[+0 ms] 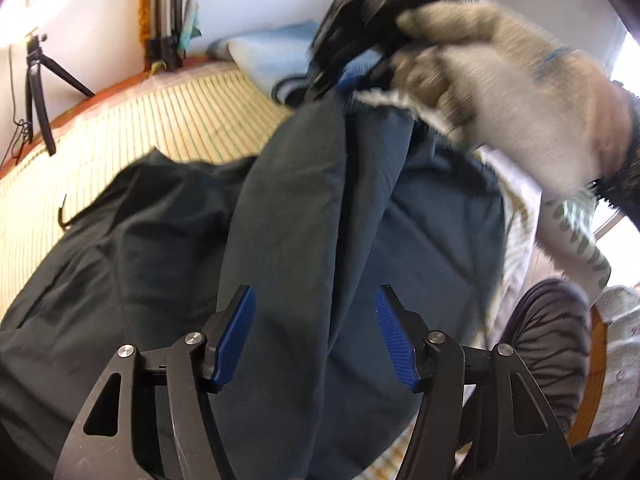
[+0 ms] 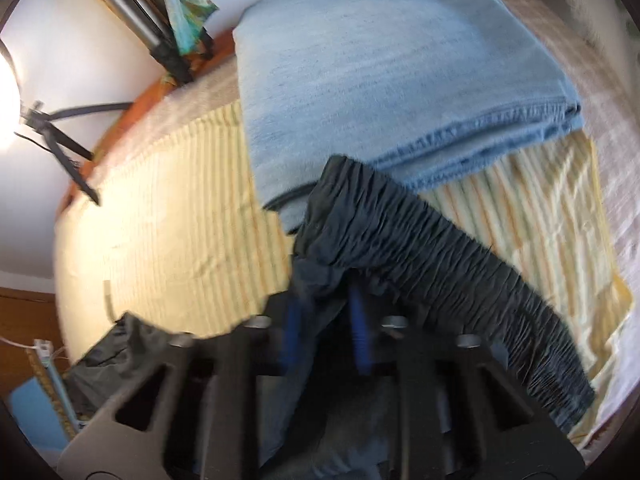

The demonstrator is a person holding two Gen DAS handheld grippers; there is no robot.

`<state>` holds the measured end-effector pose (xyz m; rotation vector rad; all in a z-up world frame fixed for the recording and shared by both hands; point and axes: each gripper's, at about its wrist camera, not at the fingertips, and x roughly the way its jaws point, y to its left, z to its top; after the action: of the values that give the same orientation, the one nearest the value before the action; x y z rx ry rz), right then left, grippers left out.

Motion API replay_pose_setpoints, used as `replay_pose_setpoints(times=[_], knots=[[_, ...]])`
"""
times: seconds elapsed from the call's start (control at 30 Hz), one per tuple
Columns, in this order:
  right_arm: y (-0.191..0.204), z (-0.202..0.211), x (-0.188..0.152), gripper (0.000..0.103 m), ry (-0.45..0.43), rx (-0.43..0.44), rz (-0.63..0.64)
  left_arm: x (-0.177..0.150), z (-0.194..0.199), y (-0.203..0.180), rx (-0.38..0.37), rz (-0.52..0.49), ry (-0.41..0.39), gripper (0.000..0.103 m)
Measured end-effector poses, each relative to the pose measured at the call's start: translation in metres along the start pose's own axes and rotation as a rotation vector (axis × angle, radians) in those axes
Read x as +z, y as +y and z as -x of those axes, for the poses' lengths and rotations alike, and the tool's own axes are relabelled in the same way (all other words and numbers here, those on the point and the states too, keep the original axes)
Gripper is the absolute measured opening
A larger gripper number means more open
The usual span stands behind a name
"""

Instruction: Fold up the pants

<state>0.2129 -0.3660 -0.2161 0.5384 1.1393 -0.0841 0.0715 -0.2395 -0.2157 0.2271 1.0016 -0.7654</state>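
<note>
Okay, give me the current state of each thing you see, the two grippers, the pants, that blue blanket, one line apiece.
left gripper: open above the pants, gripping nothing
right gripper: shut on the pants
pants: dark, rumpled, partly lifted, gathered waistband raised
gloved hand: holding the right gripper
blue blanket: folded, lying on the bed
striped sheet: spread, lightly wrinkled

Black two-finger grippers with blue pads, worked by a person in grey knit gloves

The left gripper [image 1: 316, 336] has matte black angular finger arms with triangular cut-outs, round silver pivot screws at the joints, and ribbed blue pads [image 1: 236, 336] on the inner faces. The right gripper [image 2: 324, 320] is built the same way: black arms, silver screw heads, blue ribbed pads, all blurred in its own view. The gloved hand [image 1: 516, 92] wears a pale grey knitted work glove with a thin blue line near the cuff, and a dark sleeve [image 1: 624, 176] begins at the wrist.
</note>
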Motion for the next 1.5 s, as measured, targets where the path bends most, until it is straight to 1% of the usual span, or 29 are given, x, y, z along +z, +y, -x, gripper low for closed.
replay_pose_setpoints(times=[0.07,0.13,0.2,0.23,0.27,0.3,0.33,0.37,0.43,0.47,0.53,0.6,0.63,0.67,0.7,0.73,0.77,0.8,0.9,0.93,0.97,1.03,1.07,1.13,1.2,1.27,1.33,1.4,1.5], knots=[[-0.006,0.027,-0.009,0.007,-0.068,0.035,0.014,-0.007,-0.003,0.001,0.009,-0.006,0.011,0.061],[-0.018,0.057,-0.020,0.006,-0.117,0.095,-0.003,-0.010,-0.004,0.003,-0.004,-0.005,0.011,0.061],[-0.031,0.084,-0.034,0.006,-0.162,0.139,-0.021,-0.012,-0.002,0.005,-0.034,-0.005,0.017,0.056],[-0.037,0.097,-0.043,0.005,-0.189,0.152,-0.028,-0.012,0.000,0.005,-0.060,-0.003,0.020,0.041],[-0.047,0.112,-0.055,0.005,-0.218,0.160,-0.030,-0.013,0.001,0.006,-0.080,0.001,0.023,0.028],[-0.057,0.123,-0.065,0.005,-0.240,0.168,-0.047,-0.013,0.004,0.007,-0.104,0.008,0.026,0.025],[-0.069,0.132,-0.076,0.005,-0.255,0.191,-0.079,-0.013,0.007,0.006,-0.116,0.008,0.022,0.024],[-0.079,0.138,-0.085,0.005,-0.264,0.213,-0.107,-0.013,0.012,0.004,-0.126,0.001,0.018,0.024],[-0.100,0.143,-0.106,0.005,-0.277,0.225,-0.156,-0.013,0.022,-0.002,-0.162,-0.014,0.012,0.024],[-0.112,0.145,-0.115,0.005,-0.276,0.224,-0.175,-0.014,0.028,-0.006,-0.186,-0.022,0.014,0.024],[-0.138,0.139,-0.136,0.005,-0.243,0.217,-0.233,-0.016,0.032,-0.013,-0.189,-0.039,0.021,0.024],[-0.155,0.127,-0.151,0.005,-0.178,0.192,-0.236,-0.018,0.035,-0.020,-0.191,-0.065,0.034,0.024],[-0.160,0.121,-0.156,0.005,-0.147,0.167,-0.232,-0.019,0.035,-0.022,-0.189,-0.070,0.037,0.024],[-0.167,0.111,-0.160,0.006,-0.092,0.125,-0.232,-0.019,0.035,-0.024,-0.194,-0.077,0.045,0.024],[-0.171,0.107,-0.161,0.007,-0.059,0.108,-0.236,-0.021,0.033,-0.026,-0.192,-0.086,0.057,0.024],[-0.177,0.103,-0.162,0.013,-0.025,0.098,-0.237,-0.022,0.032,-0.027,-0.186,-0.091,0.062,0.024],[-0.182,0.102,-0.161,0.017,-0.007,0.086,-0.232,-0.023,0.031,-0.028,-0.178,-0.097,0.068,0.024],[-0.186,0.107,-0.159,0.023,-0.023,0.077,-0.216,-0.024,0.030,-0.029,-0.171,-0.097,0.071,0.024],[-0.190,0.127,-0.148,0.033,-0.093,0.026,-0.136,-0.026,0.030,-0.025,-0.167,-0.076,0.069,0.024],[-0.191,0.133,-0.143,0.035,-0.119,0.025,-0.115,-0.026,0.030,-0.023,-0.163,-0.067,0.066,0.024],[-0.191,0.139,-0.131,0.037,-0.155,0.043,-0.074,-0.026,0.030,-0.021,-0.160,-0.058,0.064,0.024],[-0.189,0.139,-0.114,0.062,-0.179,0.052,0.002,-0.028,0.028,-0.017,-0.154,-0.042,0.064,0.024],[-0.187,0.138,-0.103,0.065,-0.202,0.056,0.046,-0.028,0.026,-0.014,-0.150,-0.029,0.067,0.024],[-0.180,0.131,-0.081,0.066,-0.221,0.089,0.131,-0.029,0.023,-0.011,-0.136,-0.010,0.076,0.024],[-0.174,0.119,-0.065,0.067,-0.201,0.143,0.174,-0.030,0.021,-0.008,-0.131,0.002,0.081,0.024],[-0.170,0.101,-0.047,0.068,-0.160,0.203,0.199,-0.030,0.019,-0.005,-0.110,0.003,0.084,0.024],[-0.166,0.081,-0.033,0.068,-0.131,0.219,0.231,-0.030,0.020,-0.002,-0.090,0.015,0.082,0.024],[-0.162,0.064,-0.026,0.069,-0.110,0.250,0.259,-0.031,0.025,0.002,-0.092,0.043,0.074,0.024],[-0.165,0.040,-0.020,0.078,-0.080,0.317,0.262,-0.036,0.042,0.011,-0.093,0.086,0.045,0.024]])
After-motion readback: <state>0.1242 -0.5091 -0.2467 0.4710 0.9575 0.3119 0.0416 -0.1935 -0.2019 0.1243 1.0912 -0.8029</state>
